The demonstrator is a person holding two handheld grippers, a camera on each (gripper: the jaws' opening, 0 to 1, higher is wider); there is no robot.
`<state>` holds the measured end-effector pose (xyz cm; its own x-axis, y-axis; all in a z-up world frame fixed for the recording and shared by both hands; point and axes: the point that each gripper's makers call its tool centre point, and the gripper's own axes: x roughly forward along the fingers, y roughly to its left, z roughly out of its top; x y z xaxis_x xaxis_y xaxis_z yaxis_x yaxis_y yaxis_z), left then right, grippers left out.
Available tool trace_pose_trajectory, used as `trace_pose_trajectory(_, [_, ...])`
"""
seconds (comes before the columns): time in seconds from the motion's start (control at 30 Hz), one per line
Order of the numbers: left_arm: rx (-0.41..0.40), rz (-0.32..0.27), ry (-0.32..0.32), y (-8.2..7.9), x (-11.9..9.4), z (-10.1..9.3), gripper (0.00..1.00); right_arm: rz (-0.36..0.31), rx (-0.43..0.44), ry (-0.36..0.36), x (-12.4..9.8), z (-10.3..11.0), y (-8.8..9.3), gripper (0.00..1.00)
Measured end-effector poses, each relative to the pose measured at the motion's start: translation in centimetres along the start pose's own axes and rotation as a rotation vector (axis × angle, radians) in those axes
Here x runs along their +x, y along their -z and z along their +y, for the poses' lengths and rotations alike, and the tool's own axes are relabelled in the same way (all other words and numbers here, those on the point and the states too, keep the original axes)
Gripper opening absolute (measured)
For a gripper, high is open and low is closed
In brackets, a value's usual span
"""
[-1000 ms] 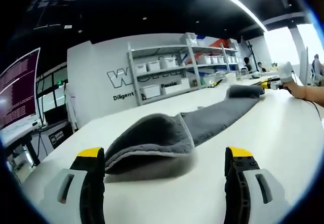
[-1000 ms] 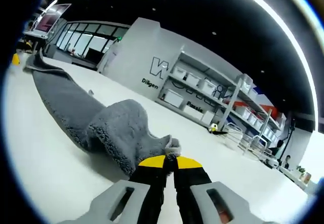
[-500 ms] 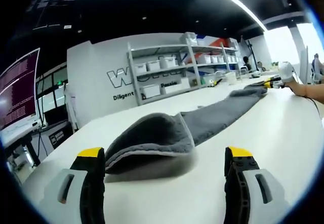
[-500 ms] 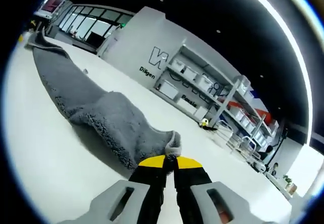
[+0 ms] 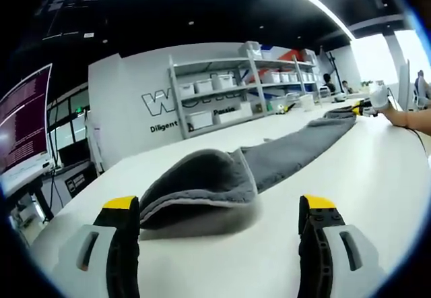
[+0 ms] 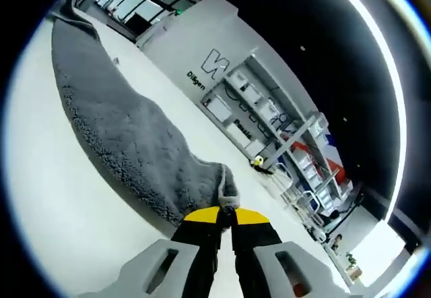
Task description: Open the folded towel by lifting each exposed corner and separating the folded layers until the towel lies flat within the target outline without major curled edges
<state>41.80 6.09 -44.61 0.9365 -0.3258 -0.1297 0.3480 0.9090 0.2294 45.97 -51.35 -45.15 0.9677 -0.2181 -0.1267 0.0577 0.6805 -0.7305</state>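
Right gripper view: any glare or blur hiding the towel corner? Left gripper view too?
Right gripper view: towel pile sharp at the gripper, fisheye bends the table. Left gripper view: window glare at right, towel fold clear.

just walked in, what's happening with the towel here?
A person with a gripper in each hand is unfolding a grey towel on a white table. The right gripper is shut on one end of the towel, holding it stretched out long. The left gripper is open, jaws either side of the other end, which is curled over in a fold and not gripped. The towel is not flat yet.
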Motion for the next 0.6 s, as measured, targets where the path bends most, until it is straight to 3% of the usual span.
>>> trace_pose_trajectory(0.17, [0.003,0.005,-0.001,0.1,-0.1,-0.1,0.97,0.058,0.004,-0.006,0.8,-0.3,1.1,0.07])
trace_pose_trajectory(0.27, [0.002,0.004,-0.002,0.1,-0.2,-0.1,0.97,0.064,0.037,0.029,0.9,-1.2,1.3,0.23])
trace_pose_trajectory(0.3, [0.003,0.004,-0.003,0.1,-0.2,-0.1,0.97,0.067,0.099,0.029,1.0,-1.4,1.5,0.29])
trace_pose_trajectory(0.5, [0.004,0.003,-0.006,0.0,-0.3,-0.2,0.97,0.073,0.194,0.045,1.2,-2.3,1.4,0.43])
trace_pose_trajectory(0.6, [0.005,0.003,-0.009,0.0,-0.4,-0.2,0.97,0.082,0.255,0.019,1.4,-1.8,1.2,0.55])
